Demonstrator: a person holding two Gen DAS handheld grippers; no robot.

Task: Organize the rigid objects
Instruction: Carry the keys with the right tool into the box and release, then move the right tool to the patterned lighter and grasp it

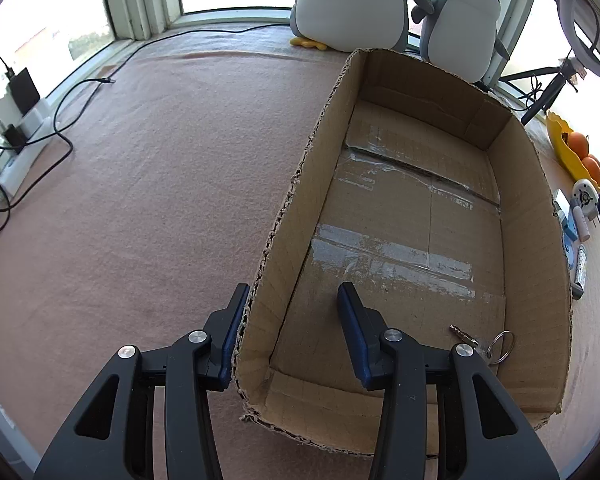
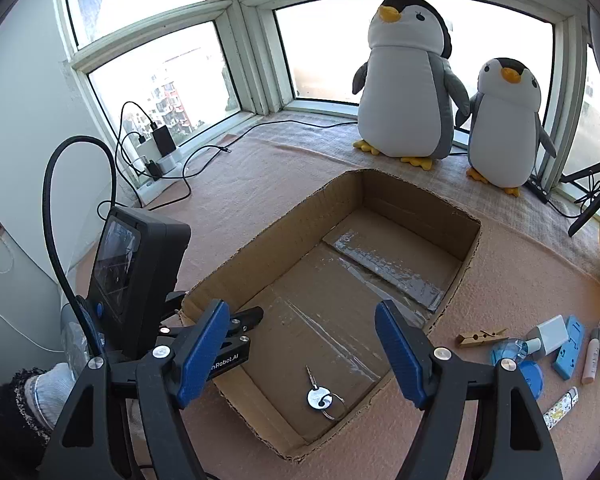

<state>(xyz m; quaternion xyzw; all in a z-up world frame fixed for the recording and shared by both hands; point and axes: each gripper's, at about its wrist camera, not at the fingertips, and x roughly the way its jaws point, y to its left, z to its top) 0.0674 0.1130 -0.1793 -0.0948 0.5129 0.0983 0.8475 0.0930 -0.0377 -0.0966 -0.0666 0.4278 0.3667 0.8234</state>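
An open cardboard box [image 1: 536, 216] [image 2: 260, 248] lies on the pink cloth. A silver key on a ring [image 1: 488, 342] [image 2: 320, 396] lies on the box floor near its front corner. My left gripper [image 1: 292, 300] is open and straddles the box's left wall, one finger outside, one inside. My right gripper [image 2: 304, 336] is open and empty, hovering above the key at the box's near end. Small items lie right of the box: a wooden clothespin [image 2: 480, 337], a white charger [image 2: 550, 334], a blue block [image 2: 568, 346], a patterned lighter [image 2: 560, 402], a pink tube [image 2: 591, 360].
Two plush penguins [image 2: 404, 80] [image 2: 504, 120] stand at the window behind the box. A power strip with chargers and cables [image 2: 156, 148] is at the left. A yellow bowl [image 1: 568, 148] with oranges and a tripod [image 2: 592, 196] stand at the right.
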